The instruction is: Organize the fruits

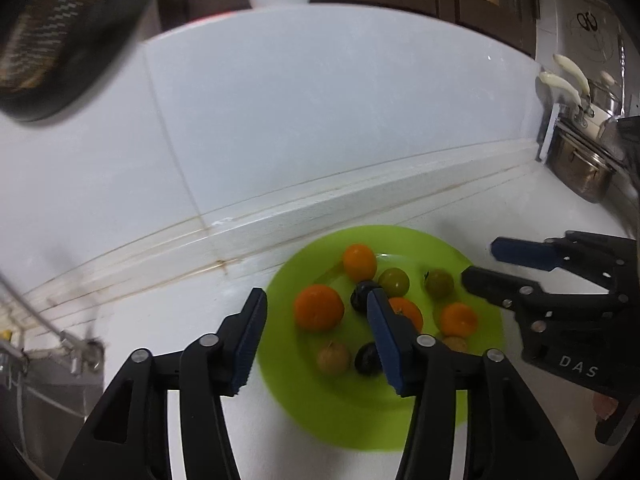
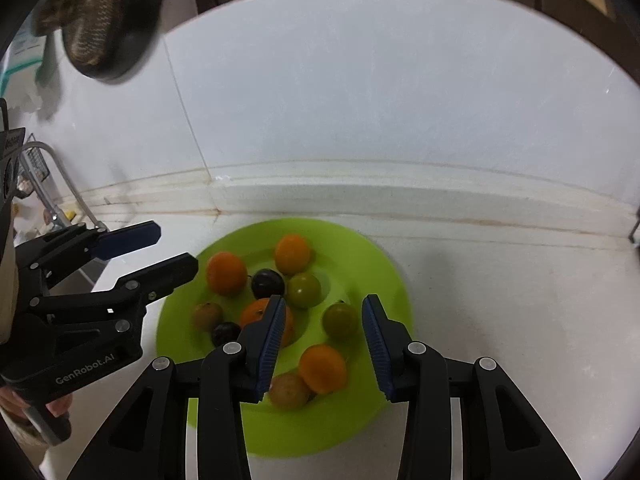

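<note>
Your green plate (image 2: 384,280) sits on the white counter (image 2: 500,300) close to the tiled wall (image 2: 360,100), loaded with oranges (image 2: 226,278), green fruits (image 2: 305,290), dark plums (image 2: 267,283) and a couple of brownish ones (image 2: 288,391). There's a pot (image 1: 580,168) off to the right and a faucet (image 2: 52,184) on the left. Both your grippers tilt down over the plate: left gripper (image 1: 316,336) open and empty, right gripper (image 2: 322,344) open too, nothing pinched.
</note>
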Demonstrator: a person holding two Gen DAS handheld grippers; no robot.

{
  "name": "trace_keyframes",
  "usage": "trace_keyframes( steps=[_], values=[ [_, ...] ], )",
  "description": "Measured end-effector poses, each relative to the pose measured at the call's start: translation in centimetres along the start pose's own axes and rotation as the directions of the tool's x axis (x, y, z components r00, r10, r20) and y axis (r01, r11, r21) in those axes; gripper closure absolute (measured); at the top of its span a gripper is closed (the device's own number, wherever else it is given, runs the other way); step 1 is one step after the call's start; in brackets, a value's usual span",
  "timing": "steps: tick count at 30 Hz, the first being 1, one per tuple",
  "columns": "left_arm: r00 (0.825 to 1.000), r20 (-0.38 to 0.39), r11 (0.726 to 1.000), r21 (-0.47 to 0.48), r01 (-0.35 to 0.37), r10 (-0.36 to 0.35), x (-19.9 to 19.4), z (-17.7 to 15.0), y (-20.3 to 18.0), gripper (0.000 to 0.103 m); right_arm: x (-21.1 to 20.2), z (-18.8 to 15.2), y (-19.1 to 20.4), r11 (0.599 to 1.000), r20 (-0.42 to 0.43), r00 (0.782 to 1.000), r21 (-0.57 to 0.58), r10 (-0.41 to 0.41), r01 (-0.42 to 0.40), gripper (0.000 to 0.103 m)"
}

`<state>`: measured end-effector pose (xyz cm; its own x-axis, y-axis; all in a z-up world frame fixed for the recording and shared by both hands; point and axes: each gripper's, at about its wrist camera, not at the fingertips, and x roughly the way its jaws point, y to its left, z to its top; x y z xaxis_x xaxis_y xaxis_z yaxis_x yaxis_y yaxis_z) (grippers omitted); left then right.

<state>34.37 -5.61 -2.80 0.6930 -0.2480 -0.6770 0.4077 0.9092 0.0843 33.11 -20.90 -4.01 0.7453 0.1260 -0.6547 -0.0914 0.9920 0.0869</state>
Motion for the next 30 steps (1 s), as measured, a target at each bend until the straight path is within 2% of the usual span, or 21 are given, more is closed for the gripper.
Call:
trace_keyframes(
  steps=[5, 14, 17, 30],
  values=[
    [0.999, 0.041, 0.999, -0.047, -0.009, 0.011, -4.0, -0.8, -0.2, 0.046, -4.1, -0.6, 1.1, 0.999, 0.074, 0.997, -0.011, -0.032, 0.033, 0.062],
    [0.990, 0.127, 0.993, -0.102, -0.054, 0.067, -11.5, -2.7, -1.1, 0.036, -11.0, -2.6, 2.9, 0.999, 0.147, 0.989, -0.015, -0.026, 0.028, 0.061],
    [0.990, 0.128, 0.994, -0.100, -0.050, 0.062, -13.5, -3.8, -1.9, 0.034, -13.1, -3.7, 3.4, 1.000, 0.163, 0.986, -0.010, -0.026, 0.028, 0.054],
    [0.984, 0.144, 0.988, -0.135, -0.081, 0.100, -20.2, -8.0, -6.0, 0.028, -20.1, -8.9, 4.0, 1.000, 0.185, 0.983, 0.024, -0.009, 0.005, 0.053]
  ],
)
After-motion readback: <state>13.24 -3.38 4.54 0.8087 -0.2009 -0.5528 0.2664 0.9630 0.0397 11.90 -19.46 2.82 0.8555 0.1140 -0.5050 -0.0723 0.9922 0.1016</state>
